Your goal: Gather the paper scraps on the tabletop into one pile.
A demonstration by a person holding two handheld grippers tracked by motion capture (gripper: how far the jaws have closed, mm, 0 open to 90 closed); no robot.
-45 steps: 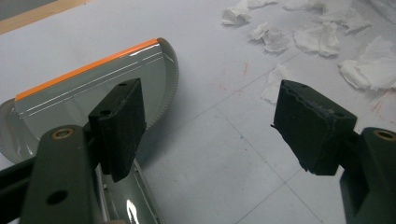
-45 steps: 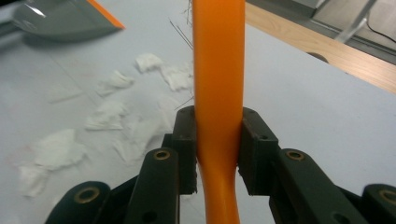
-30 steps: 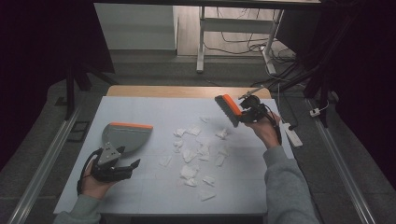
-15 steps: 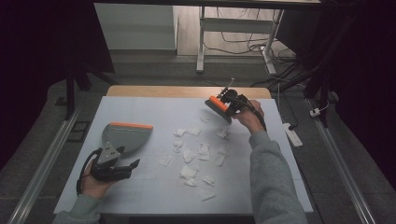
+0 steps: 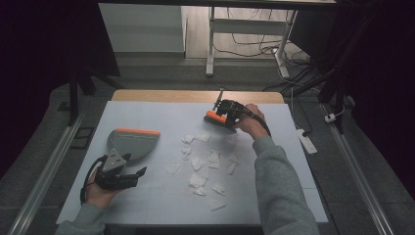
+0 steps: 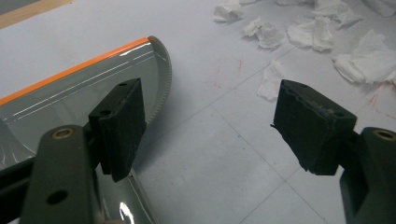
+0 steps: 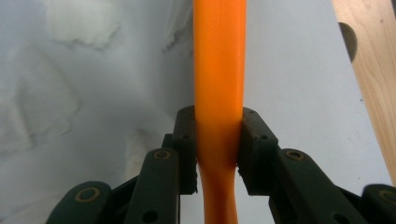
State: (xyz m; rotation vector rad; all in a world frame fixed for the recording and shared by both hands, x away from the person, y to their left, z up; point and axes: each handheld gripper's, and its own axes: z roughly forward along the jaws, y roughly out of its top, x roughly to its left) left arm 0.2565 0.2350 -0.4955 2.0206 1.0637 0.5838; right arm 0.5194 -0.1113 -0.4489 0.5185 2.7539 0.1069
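Overhead, the right gripper (image 5: 226, 115) is holding an orange brush (image 5: 215, 118) near the table's (image 5: 147, 205) far edge, beyond scattered paper scraps (image 5: 198, 164). Left gripper (image 6: 205, 126) is gaping wide, empty, beside the dustpan (image 6: 70, 98). Right jaws are clamping the brush handle (image 7: 218, 93).

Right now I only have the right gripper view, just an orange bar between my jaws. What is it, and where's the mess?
Observer: It's a hand brush with an orange back, clamped by the right hand-held gripper at the table's far side.
Operator: And the mess?
Observer: White paper scraps lie scattered mid-table, nearer the person than the brush.
Operator: Is a dustpan ready?
Observer: A grey dustpan lies flat left of the scraps; the left hand-held gripper is open beside it.
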